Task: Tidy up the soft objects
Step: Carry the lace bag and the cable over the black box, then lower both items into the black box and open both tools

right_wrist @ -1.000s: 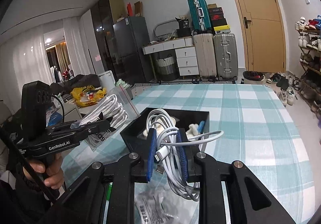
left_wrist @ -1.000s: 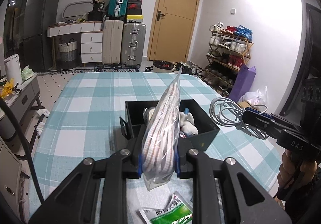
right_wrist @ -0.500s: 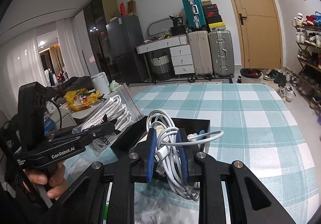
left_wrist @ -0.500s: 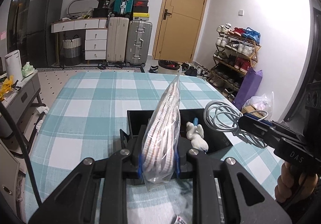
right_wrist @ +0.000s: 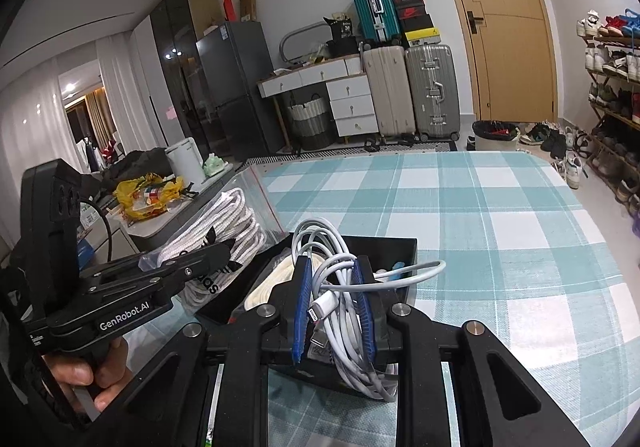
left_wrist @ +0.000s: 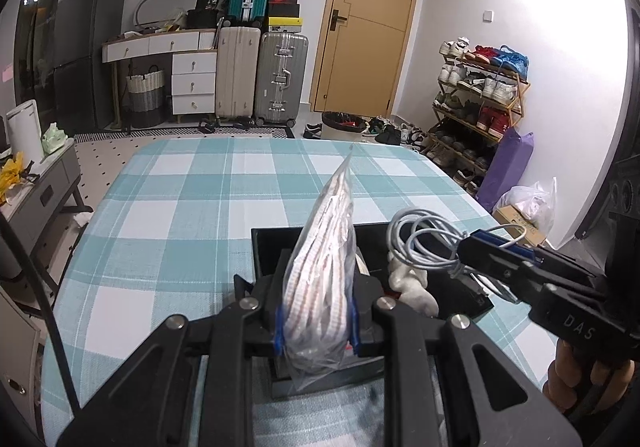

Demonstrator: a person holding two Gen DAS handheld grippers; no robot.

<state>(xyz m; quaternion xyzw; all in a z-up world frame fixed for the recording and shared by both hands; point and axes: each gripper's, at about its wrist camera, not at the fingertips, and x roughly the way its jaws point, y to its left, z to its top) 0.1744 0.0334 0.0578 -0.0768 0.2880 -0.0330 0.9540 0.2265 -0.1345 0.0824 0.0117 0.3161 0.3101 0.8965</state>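
1. At the lower centre of the left wrist frame, your left hand-held gripper (left_wrist: 315,331) is clamped on a clear zip bag of white cord (left_wrist: 322,283); the bag stands upright between the blue pads (left_wrist: 279,331), its top corner pointing toward the middle of the frame.
2. Behind the bag sits the black box (left_wrist: 264,247) on the checked worktop (left_wrist: 180,207), with a white soft item (left_wrist: 412,287) inside it at its right side.
3. At the right of that frame, your right hand-held gripper (left_wrist: 476,243) shows from the side, with loops of white charging cable (left_wrist: 420,243) hanging from its tip over the box.
4. At the lower centre of the right wrist frame, your right hand-held gripper (right_wrist: 334,303) is closed on the coiled white charging cable (right_wrist: 340,311); a connector lies between the blue pads (right_wrist: 301,307), and one loop juts out to the right.
5. At the left of that frame, your left hand-held gripper (right_wrist: 192,267) holds the bag of cord (right_wrist: 224,227) just beside the left edge of the black box (right_wrist: 400,247).
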